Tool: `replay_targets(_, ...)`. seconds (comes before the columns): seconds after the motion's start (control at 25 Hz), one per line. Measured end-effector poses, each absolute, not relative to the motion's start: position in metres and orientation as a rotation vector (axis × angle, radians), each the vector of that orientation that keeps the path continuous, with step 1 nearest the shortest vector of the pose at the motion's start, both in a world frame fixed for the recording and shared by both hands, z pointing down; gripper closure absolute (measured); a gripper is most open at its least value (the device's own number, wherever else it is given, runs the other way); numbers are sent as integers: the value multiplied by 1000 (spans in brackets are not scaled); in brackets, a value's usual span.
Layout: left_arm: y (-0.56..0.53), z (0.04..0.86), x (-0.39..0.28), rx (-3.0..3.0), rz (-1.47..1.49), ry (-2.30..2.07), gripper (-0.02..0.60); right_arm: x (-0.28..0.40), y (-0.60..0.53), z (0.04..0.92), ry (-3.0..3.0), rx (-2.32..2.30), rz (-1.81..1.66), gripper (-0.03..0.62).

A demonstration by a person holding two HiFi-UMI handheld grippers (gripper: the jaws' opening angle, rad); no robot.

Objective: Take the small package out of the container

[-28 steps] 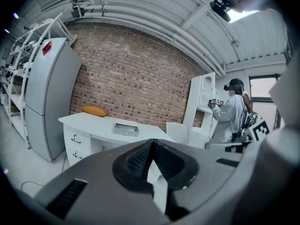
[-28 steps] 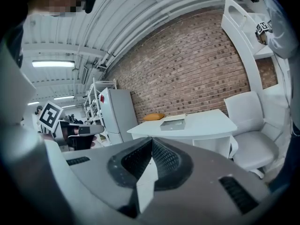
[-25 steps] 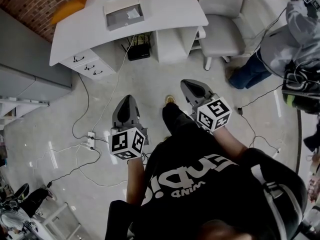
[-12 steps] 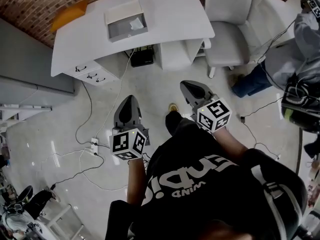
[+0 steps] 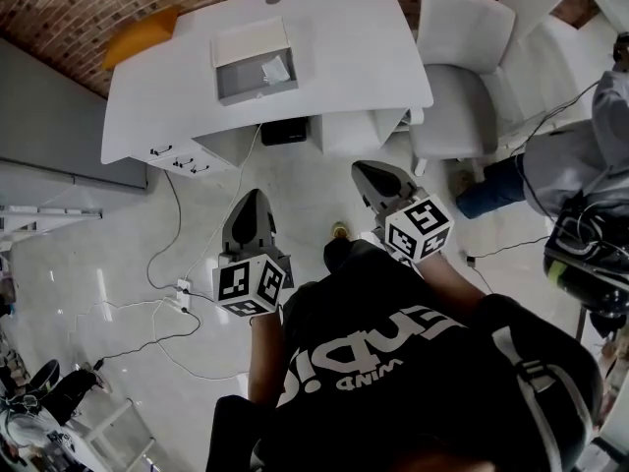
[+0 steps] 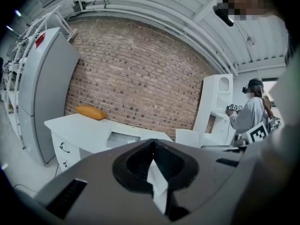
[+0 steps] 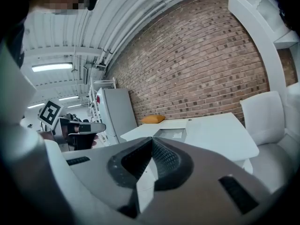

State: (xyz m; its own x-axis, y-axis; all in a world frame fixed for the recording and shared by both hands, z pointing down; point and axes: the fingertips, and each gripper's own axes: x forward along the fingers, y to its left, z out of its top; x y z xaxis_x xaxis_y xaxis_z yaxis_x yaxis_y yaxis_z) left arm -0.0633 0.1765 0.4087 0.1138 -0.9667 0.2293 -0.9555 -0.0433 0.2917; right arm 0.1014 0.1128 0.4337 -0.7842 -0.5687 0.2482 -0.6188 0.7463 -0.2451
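Head view catches the approach step: left gripper (image 5: 250,200) and right gripper (image 5: 366,170), both closed on nothing, are well short of the desk (image 5: 344,47), where the small package (image 5: 275,68) lies in the open container (image 5: 236,79); next, reach it and open one gripper.

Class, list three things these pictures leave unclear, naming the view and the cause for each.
- small package: head view, too small to tell what it is.
- Inside of the container: left gripper view, hidden behind its near wall.
- bystander: head view, cut off by the right edge.
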Motion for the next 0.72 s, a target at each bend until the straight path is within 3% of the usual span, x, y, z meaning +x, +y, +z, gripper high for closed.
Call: replay_targets(0.72, 100, 409, -96, 2007, -65, -1901, 577, 60, 36, 430, -2807, 886, 454, 594)
